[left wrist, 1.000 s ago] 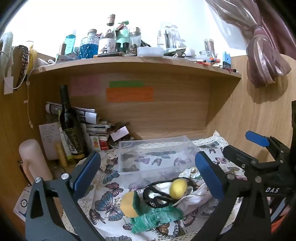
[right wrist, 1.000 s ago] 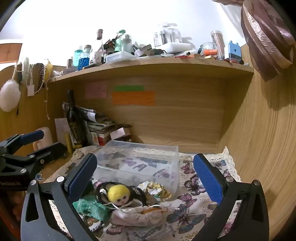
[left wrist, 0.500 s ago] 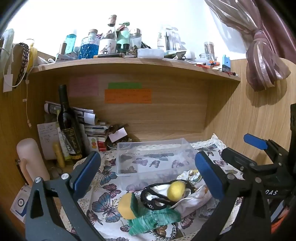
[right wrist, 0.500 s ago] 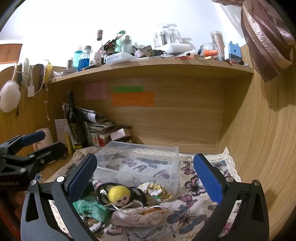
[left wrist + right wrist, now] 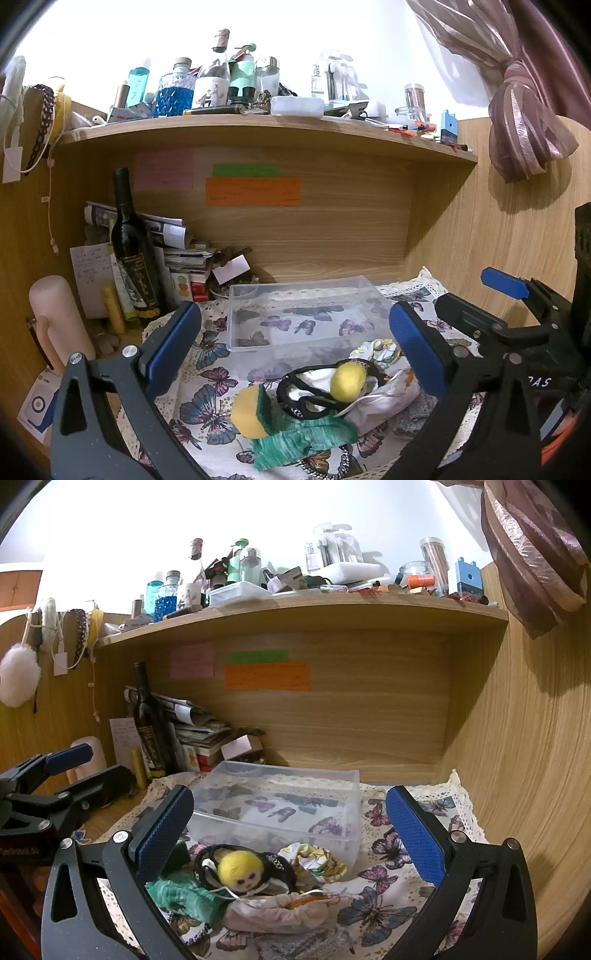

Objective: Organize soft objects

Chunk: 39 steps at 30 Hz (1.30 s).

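A pile of soft things lies on the butterfly cloth (image 5: 207,402) in front of a clear plastic box (image 5: 295,317): a yellow sponge (image 5: 248,410), a green knit piece (image 5: 303,439), a yellow felt ball head (image 5: 347,380) on a black band, and a white pouch (image 5: 384,402). The right wrist view shows the felt head (image 5: 240,871), the pouch (image 5: 277,910), a floral scrunchie (image 5: 314,860) and the box (image 5: 280,805). My left gripper (image 5: 295,350) is open above the pile. My right gripper (image 5: 288,830) is open above it too. Both are empty.
A dark wine bottle (image 5: 131,251), stacked papers (image 5: 177,251) and a pink cylinder (image 5: 55,321) stand at the back left. A cluttered shelf (image 5: 258,122) runs overhead. A wooden wall (image 5: 535,757) closes the right side. A grey knit item (image 5: 303,943) lies at the front.
Both grippers have drifted slightly; the pile sits a little lower in the left view. Nothing was picked up.
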{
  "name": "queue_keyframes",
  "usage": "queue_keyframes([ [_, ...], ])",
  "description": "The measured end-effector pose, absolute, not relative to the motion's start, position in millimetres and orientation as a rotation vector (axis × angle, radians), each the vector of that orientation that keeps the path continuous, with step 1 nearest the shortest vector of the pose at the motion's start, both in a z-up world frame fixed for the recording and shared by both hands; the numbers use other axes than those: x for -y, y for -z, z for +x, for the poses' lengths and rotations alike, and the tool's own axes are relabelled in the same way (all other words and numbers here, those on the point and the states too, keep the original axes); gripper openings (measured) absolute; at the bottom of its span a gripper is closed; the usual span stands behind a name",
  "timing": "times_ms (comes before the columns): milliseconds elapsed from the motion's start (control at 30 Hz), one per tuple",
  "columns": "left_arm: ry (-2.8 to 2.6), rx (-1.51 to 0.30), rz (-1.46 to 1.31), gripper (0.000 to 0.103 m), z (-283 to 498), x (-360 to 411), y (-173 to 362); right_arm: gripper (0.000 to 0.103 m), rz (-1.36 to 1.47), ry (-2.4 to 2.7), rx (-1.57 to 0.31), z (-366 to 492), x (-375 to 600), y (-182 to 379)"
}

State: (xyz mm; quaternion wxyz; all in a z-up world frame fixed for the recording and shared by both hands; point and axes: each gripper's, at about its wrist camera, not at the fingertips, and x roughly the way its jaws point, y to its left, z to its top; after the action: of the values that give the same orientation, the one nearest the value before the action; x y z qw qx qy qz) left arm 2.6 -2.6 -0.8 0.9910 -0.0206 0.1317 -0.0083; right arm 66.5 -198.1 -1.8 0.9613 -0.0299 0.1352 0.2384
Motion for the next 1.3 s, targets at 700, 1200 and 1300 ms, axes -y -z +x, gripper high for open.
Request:
queue_keyframes([
  [700,0.026,-0.261,-0.051,0.103,1.7,-1.2,-1.8,0.103,-0.042,-0.482,-0.258,64.8,200.1,0.0],
  [1200,0.031,-0.258,-0.051,0.103,1.0,-2.5,-1.1,0.103,-0.042,-0.485,-0.25,62.6,198.4,-2.0],
  [1300,0.033,-0.257,-0.047,0.103,1.2,-2.6,-0.7,0.103,-0.04,-0.485,-0.251,63.1,198.5,-2.3],
])
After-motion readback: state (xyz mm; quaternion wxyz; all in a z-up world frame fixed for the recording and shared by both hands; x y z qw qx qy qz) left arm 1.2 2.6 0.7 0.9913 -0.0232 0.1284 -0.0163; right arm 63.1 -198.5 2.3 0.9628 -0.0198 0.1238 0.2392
